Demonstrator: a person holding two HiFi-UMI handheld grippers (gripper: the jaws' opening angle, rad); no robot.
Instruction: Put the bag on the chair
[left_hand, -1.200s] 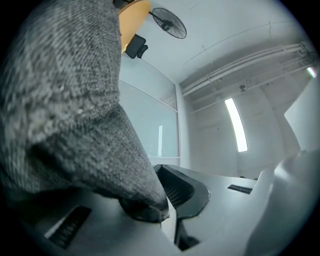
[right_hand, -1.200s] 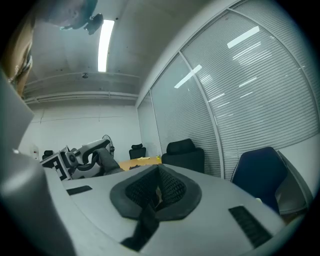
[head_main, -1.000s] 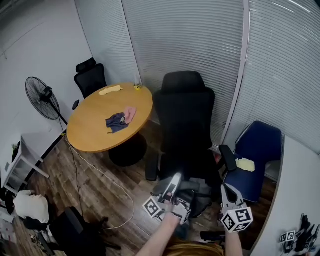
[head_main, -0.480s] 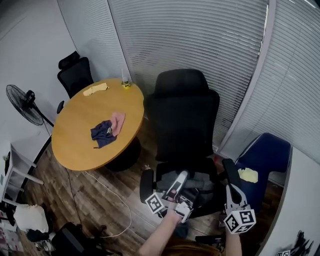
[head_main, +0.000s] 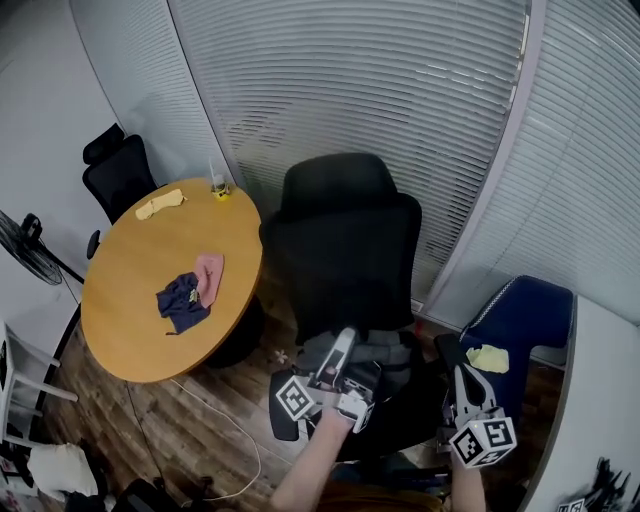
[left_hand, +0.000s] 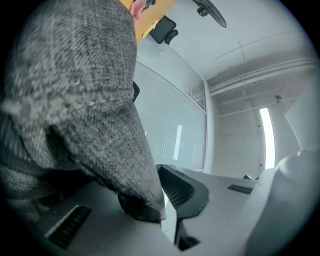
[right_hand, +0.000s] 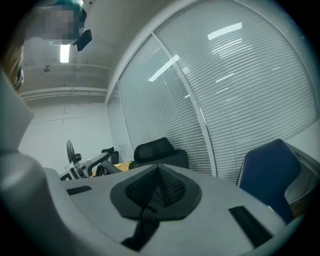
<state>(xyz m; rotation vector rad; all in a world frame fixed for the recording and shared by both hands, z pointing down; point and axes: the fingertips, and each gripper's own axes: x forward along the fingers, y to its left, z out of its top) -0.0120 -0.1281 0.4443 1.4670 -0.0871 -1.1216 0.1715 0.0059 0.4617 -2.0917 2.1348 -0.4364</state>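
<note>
Bag pinched in left tongs, seemingly above chair seat edge

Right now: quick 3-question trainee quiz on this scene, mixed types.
1. True or false: the right gripper holds the grey bag.
2. The bag is over: A) the black office chair; B) the round table; C) the fan.
3. Fill in: the small object on the blue chair is ___ in colour.

Key:
1. False. The left gripper has its jaws shut on the bag; the right gripper's jaws are shut on nothing.
2. A
3. Yellow
</note>
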